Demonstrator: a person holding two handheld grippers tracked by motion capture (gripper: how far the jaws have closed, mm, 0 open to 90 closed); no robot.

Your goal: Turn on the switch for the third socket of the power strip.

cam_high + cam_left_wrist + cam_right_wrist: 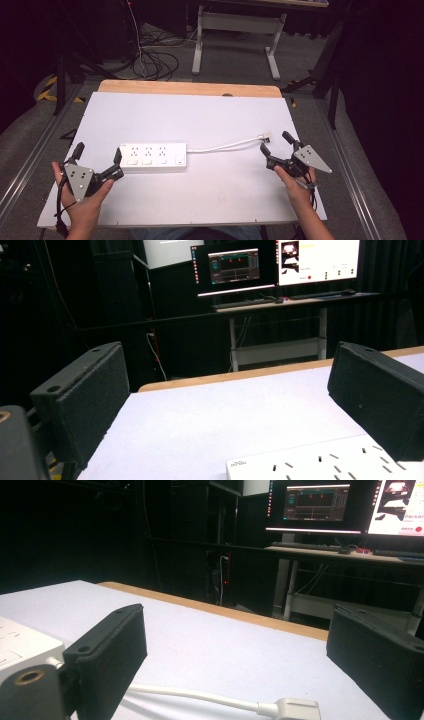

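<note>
A white power strip (152,156) lies flat on the white table top (200,112), sockets up. Its white cable (225,146) runs right to a white plug (263,135) lying on the table. My left gripper (98,151) stands open just left of the strip, its right jaw beside the strip's left end (310,465), with nothing between the jaws. My right gripper (275,142) is open at the plug; in the right gripper view the plug (295,709) lies low between the jaws, untouched, with the cable (195,696) leading away left.
The white board rests on a wooden table whose far edge (190,88) shows behind it. Beyond stand a desk frame (235,30) with monitors (235,265) and loose cables on the floor (155,60). Metal rails run along both sides of the table.
</note>
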